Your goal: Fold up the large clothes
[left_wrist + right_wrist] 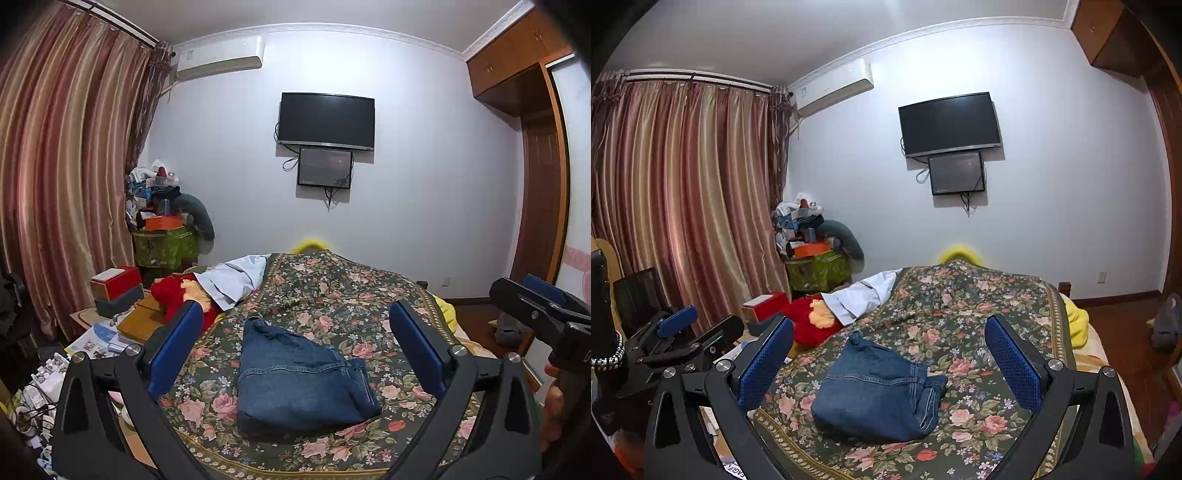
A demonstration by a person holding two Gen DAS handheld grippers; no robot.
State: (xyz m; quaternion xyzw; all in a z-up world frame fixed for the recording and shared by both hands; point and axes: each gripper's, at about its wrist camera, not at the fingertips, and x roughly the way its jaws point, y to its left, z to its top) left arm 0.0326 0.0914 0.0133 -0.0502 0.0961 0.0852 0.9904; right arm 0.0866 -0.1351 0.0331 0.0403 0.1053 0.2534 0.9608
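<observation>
Blue denim, folded into a compact bundle: the jeans [303,373] lie on the near half of the floral bedspread [343,295], clear cover all around them. The left gripper [295,343] is spread wide, pads either side of the bundle and touching nothing. The right gripper [886,350] is likewise spread and empty. The bedspread's bordered right edge drops to wooden floor; the left edge meets a red plush toy [812,325] and cluttered boxes. No legible writing. Far wall: television [327,122], smaller screen below, air conditioner [219,59]; striped curtains [66,166] left.
</observation>
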